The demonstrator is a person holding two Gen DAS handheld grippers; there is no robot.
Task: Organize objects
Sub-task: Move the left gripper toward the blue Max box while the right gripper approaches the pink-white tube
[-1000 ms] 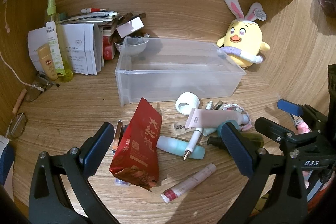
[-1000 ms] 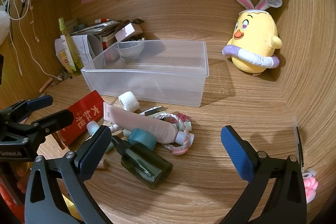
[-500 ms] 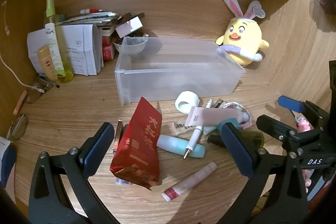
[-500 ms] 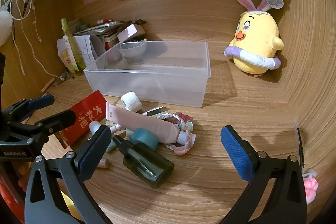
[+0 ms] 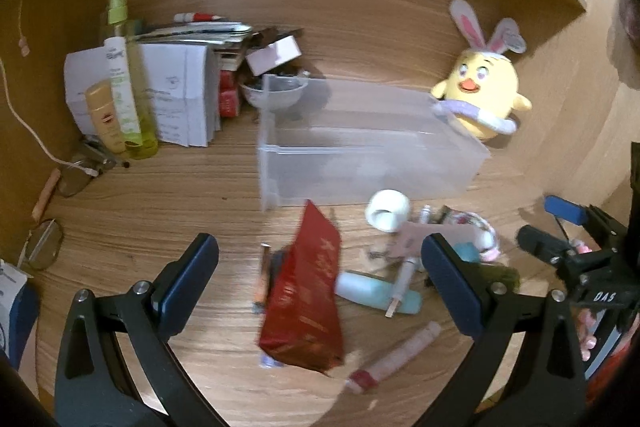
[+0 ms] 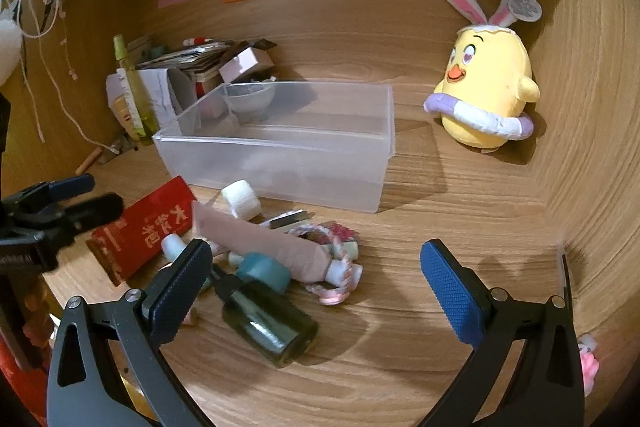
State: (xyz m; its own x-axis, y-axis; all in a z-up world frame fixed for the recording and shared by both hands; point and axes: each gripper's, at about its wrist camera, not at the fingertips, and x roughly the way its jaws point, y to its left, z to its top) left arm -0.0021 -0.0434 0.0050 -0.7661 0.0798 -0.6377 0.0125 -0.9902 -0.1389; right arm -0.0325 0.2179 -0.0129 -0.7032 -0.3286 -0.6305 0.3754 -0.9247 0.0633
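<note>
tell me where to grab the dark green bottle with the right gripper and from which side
Grip the dark green bottle across its round body, coming down from above. It lies on its side on the desk, dropper cap tucked against the pile, so the fat middle is the clearest part. The right gripper is open, probably wide enough; turn it so the fingers straddle the body.

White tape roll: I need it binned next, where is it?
In both views, the white tape roll lies on the desk just before the clear plastic bin's front wall, beside the red packet.

Left tool [image 5: 320,279] has drifted left; objects unmoved
</note>
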